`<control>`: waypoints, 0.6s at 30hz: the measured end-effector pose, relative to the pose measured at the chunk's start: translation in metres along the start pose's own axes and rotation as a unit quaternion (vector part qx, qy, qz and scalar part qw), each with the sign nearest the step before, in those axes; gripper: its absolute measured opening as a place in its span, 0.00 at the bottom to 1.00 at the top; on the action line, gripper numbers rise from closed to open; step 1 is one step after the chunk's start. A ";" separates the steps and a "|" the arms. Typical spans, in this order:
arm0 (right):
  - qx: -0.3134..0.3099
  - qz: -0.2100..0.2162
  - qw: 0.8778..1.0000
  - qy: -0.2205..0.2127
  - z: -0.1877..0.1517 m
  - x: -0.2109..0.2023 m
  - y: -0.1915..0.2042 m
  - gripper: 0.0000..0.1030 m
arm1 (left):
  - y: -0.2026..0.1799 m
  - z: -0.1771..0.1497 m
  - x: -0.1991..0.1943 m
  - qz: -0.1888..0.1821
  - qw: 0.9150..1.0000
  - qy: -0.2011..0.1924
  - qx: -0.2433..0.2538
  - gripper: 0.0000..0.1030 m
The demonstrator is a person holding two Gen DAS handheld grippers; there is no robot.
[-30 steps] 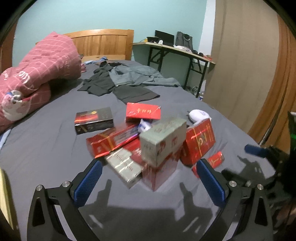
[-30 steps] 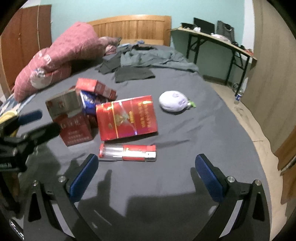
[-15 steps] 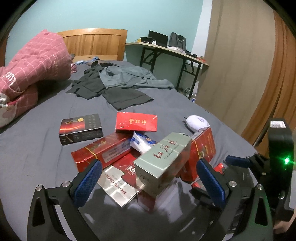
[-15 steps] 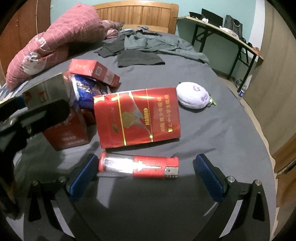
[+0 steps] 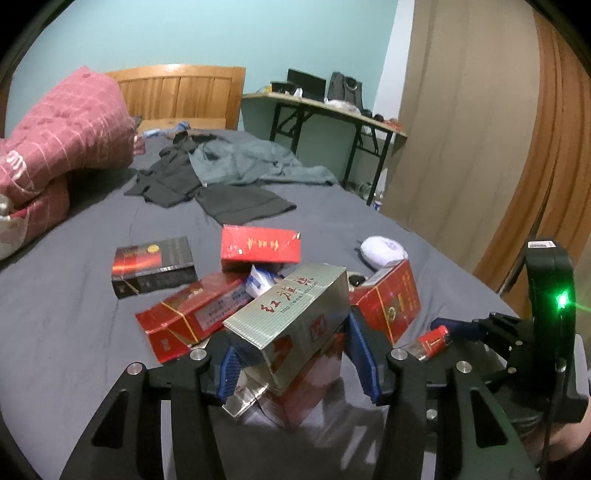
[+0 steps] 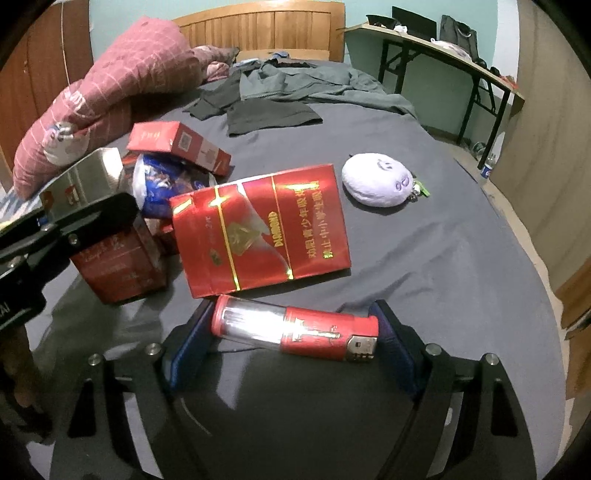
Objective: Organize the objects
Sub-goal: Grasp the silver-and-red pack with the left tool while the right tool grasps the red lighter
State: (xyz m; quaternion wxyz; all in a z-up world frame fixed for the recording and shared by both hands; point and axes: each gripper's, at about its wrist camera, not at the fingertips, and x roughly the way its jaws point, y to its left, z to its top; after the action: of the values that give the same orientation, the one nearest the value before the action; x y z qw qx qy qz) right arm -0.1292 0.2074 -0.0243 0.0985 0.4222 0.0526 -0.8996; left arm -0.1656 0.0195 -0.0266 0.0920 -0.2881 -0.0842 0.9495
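Where gold "DIAMOND" marks the red carton (image 6: pixel 262 229), Chinese characters follow.

Silver carton (image 5: pixel 291 325) hides box beneath; blue packet (image 6: pixel 162 184) mostly buried; carton print unreadable.

A pale teal wall (image 5: pixel 221 33) is standing behind a wooden headboard (image 5: pixel 181 94). A folding desk (image 5: pixel 332 110) is sitting beside the grey-sheeted bed (image 6: pixel 443 240), and a tan curtain (image 5: pixel 461 122) is hanging alongside a wooden door (image 5: pixel 546 155).
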 end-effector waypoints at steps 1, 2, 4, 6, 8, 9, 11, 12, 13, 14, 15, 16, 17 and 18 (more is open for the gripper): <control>0.005 0.002 1.000 -0.003 0.001 -0.002 -0.001 0.81 | 0.000 0.000 -0.003 -0.002 1.000 -0.005 0.005 0.49; 0.012 0.006 1.000 -0.007 0.001 -0.005 -0.005 0.81 | 0.000 0.001 -0.007 -0.002 1.000 -0.009 0.009 0.49; 0.017 0.007 1.000 -0.013 0.002 -0.009 -0.008 0.81 | 0.001 0.001 -0.015 0.000 1.000 -0.011 0.011 0.49; 0.013 0.003 1.000 -0.017 0.003 -0.014 -0.009 0.81 | 0.003 0.001 -0.023 0.002 1.000 -0.010 0.010 0.49; 0.009 -0.001 1.000 -0.023 0.002 -0.019 -0.009 0.81 | 0.005 0.001 -0.034 0.009 1.000 -0.014 0.011 0.49; 0.008 -0.002 1.000 -0.024 0.002 -0.021 -0.009 0.81 | 0.005 0.000 -0.040 0.013 1.000 -0.015 0.013 0.49; 0.003 -0.003 1.000 -0.030 0.002 -0.027 -0.007 0.81 | 0.004 -0.003 -0.053 0.022 0.999 -0.019 0.018 0.49; -0.002 -0.004 0.999 -0.034 0.002 -0.030 -0.005 0.81 | 0.002 -0.006 -0.059 0.026 0.999 -0.019 0.023 0.49; -0.006 -0.007 0.999 -0.037 0.001 -0.033 -0.003 0.81 | 0.001 -0.008 -0.066 0.031 0.999 -0.019 0.027 0.49; -0.011 -0.008 0.999 -0.042 0.000 -0.039 0.000 0.81 | 0.001 -0.011 -0.074 0.036 0.999 -0.021 0.029 0.49; -0.013 -0.008 0.999 -0.045 0.000 -0.042 0.003 0.81 | 0.000 -0.014 -0.081 0.040 0.999 -0.023 0.028 0.49; -0.014 -0.006 0.999 -0.047 -0.001 -0.046 0.005 0.81 | 0.000 -0.017 -0.088 0.041 0.998 -0.024 0.028 0.49; -0.015 -0.002 0.999 -0.050 -0.001 -0.050 0.009 0.81 | -0.001 -0.021 -0.097 0.045 0.998 -0.026 0.029 0.49; -0.016 0.000 0.999 -0.052 -0.002 -0.054 0.011 0.81 | -0.004 -0.024 -0.104 0.049 0.998 -0.027 0.035 0.49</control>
State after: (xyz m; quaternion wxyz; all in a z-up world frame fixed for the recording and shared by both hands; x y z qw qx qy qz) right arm -0.0912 0.2038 0.0156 0.1075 0.3732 0.0616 -0.9194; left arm -0.0662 0.0022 0.0095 0.0534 -0.2625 -0.0393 0.9627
